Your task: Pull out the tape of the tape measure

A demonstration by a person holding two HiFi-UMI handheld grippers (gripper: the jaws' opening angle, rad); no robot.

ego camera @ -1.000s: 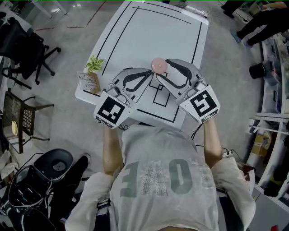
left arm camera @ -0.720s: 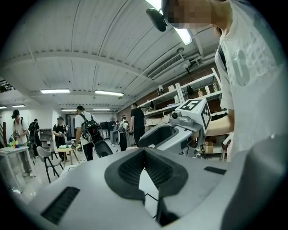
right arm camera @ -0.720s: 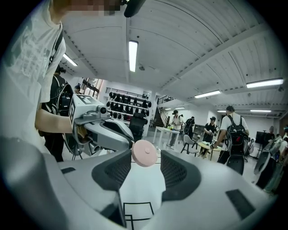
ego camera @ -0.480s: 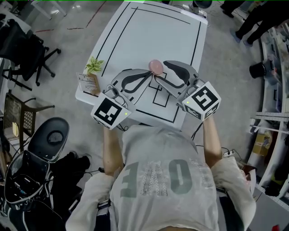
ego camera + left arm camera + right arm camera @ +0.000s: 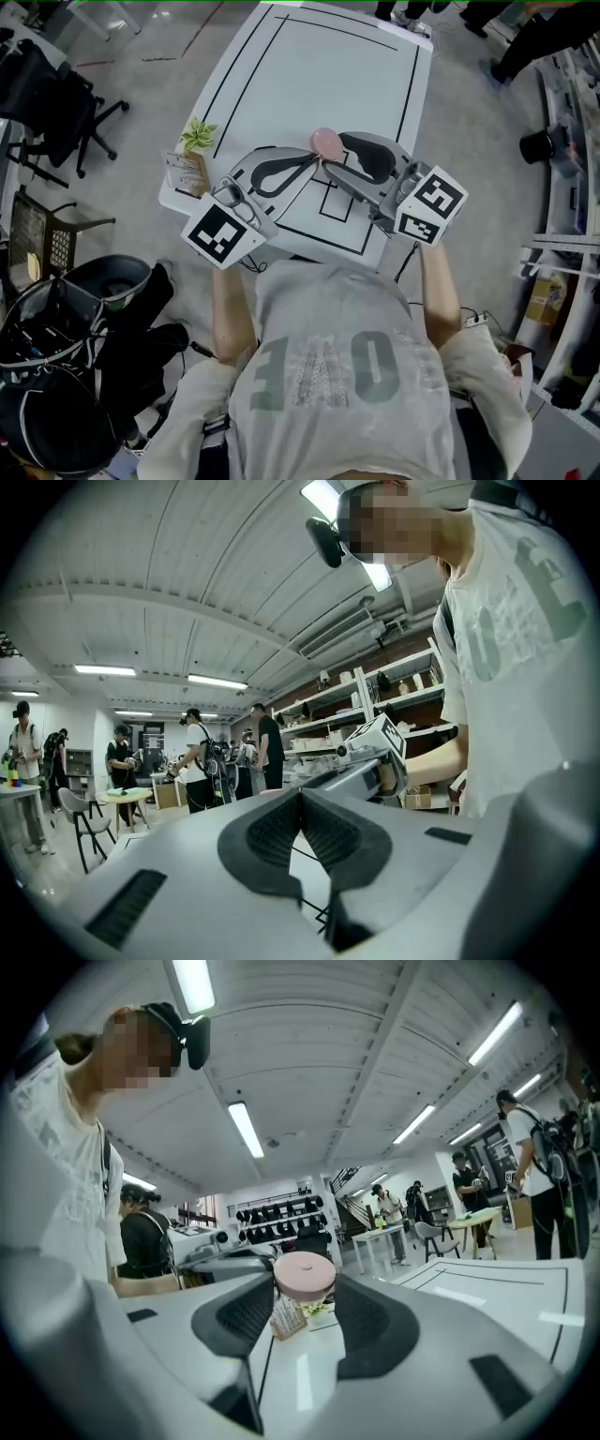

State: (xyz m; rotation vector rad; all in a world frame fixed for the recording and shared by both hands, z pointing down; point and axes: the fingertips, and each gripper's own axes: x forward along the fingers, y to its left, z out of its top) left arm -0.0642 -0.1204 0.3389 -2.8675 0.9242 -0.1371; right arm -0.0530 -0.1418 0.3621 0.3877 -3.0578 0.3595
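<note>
While the person (image 5: 328, 375) stands at the near edge of the white table (image 5: 319, 66), both hand-held grippers reach over its near part and meet at a pink round tape measure (image 5: 325, 142). The right gripper (image 5: 334, 154) is clamped on the tape measure. In the right gripper view the pink case sits between the tips of the two dark pads, touching both, with the jaws wide around it and the case held up off the table top. The left gripper (image 5: 312, 160) comes in from the left with its jaws fully closed, pad against pad in the left gripper view. Its tips lie just beside the near-left side of the tape measure. Whether they pinch the end of the tape I cannot tell: that spot is too small in the head view and sits behind the pads in the left gripper view. At the table's left edge stand a small green plant (image 5: 197, 133) and, just on its near side, a card holder (image 5: 186, 171), both well apart from the grippers. A black office chair (image 5: 52, 103) stands on the floor far to the left, and dark bags (image 5: 66, 375) lie on the floor at the near left. Other people (image 5: 197, 761) stand around tables in the room beyond.
</note>
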